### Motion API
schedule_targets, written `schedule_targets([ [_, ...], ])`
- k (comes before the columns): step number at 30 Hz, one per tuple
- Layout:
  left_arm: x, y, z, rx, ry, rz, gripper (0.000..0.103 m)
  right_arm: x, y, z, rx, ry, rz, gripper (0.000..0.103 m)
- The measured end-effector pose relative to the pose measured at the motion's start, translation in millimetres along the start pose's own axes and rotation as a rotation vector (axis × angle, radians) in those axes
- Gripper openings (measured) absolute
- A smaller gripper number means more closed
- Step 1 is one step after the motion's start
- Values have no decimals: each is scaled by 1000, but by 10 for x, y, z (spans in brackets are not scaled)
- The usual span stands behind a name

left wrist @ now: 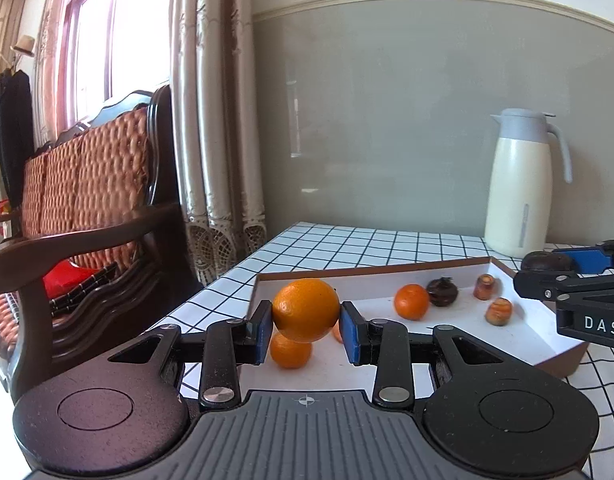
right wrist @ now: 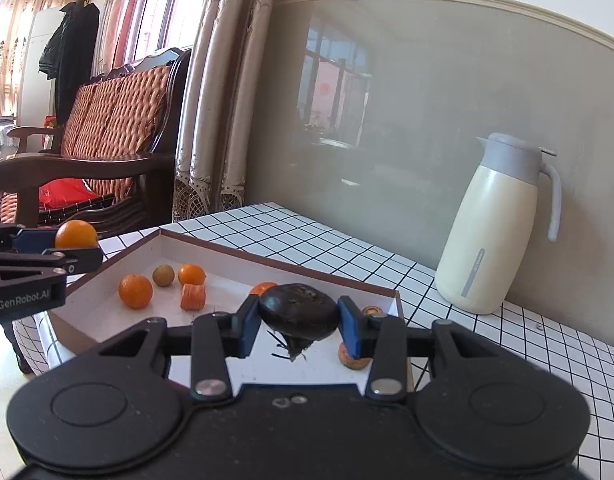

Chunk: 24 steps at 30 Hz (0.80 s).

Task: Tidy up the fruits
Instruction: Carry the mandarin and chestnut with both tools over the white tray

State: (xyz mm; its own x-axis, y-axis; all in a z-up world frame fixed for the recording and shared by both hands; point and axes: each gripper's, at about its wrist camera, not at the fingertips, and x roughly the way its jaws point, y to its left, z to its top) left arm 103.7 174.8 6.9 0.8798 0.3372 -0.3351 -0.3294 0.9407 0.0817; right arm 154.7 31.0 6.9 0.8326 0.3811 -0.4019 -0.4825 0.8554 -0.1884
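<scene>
We see a grey-green wall [left wrist: 387, 120] topped by a pale moulding, cream above it. Bright daylight floods through a red-framed window [left wrist: 95, 40] hung with beige lace-edged curtains [left wrist: 211, 120]. Below stands a dark wooden settee [left wrist: 87, 200] with woven orange cushions. A coat rack [right wrist: 73, 52], seemingly bearing a hat, stands far left. The bench [left wrist: 327, 244] wears a white grid-patterned covering.

Home: wooden sofa [left wrist: 87, 184], curtains [left wrist: 215, 120]
</scene>
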Motion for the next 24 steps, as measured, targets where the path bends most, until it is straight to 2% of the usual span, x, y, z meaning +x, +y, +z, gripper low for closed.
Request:
schedule_targets([
  [14, 367, 121, 139, -22, 3, 23, 36, 329, -148, 58, -8, 24, -14, 33],
  [24, 708, 48, 211, -15, 30, 21, 36, 641, -335, 91, 23, 55, -33, 33],
])
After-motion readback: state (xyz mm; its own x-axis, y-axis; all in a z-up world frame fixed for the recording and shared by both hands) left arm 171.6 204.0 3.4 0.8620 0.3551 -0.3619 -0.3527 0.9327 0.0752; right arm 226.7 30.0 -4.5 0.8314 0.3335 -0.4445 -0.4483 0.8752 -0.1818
